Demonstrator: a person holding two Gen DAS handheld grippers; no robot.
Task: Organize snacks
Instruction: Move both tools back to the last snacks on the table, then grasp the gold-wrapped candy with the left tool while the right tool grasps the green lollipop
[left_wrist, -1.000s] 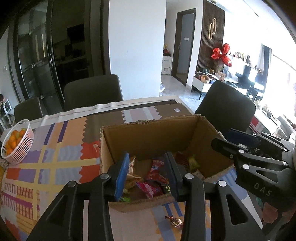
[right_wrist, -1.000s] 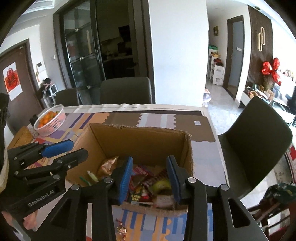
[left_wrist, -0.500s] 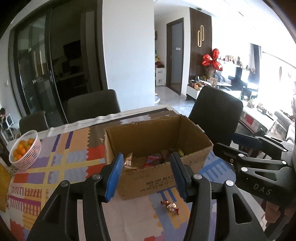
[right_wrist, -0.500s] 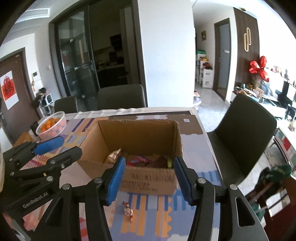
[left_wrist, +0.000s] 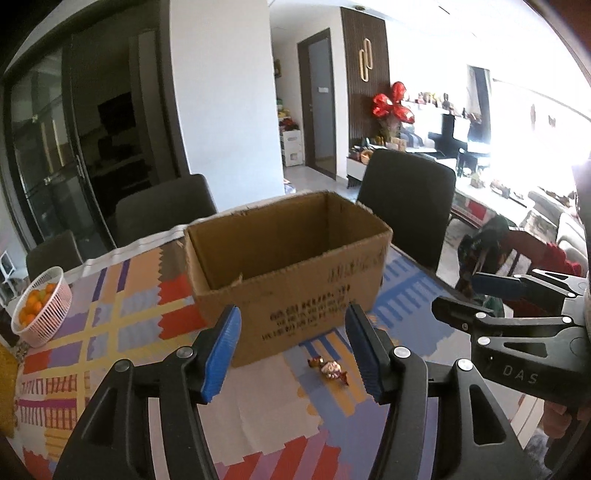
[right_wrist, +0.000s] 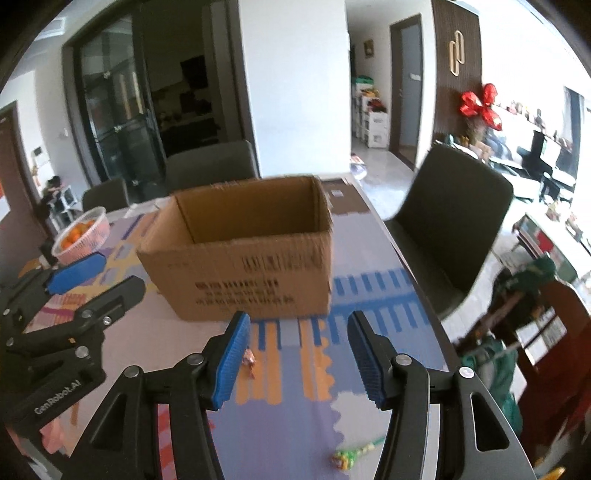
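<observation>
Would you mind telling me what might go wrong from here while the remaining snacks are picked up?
1. The wrapped candy lies close to the cardboard box; the left gripper may nudge the box.
2. The green-wrapped lollipop lies low beneath the right gripper, easily overlooked.
3. Both grippers are open and near each other, so they might collide.

One cardboard box (left_wrist: 291, 266) stands on the tabletop (left_wrist: 122, 325). Two loose snacks show: a wrapped candy (left_wrist: 330, 368) and a green lollipop (right_wrist: 351, 458). One basket of oranges (left_wrist: 42, 306). Three dark chairs (left_wrist: 406, 195). Two tongs (left_wrist: 291, 354).
</observation>
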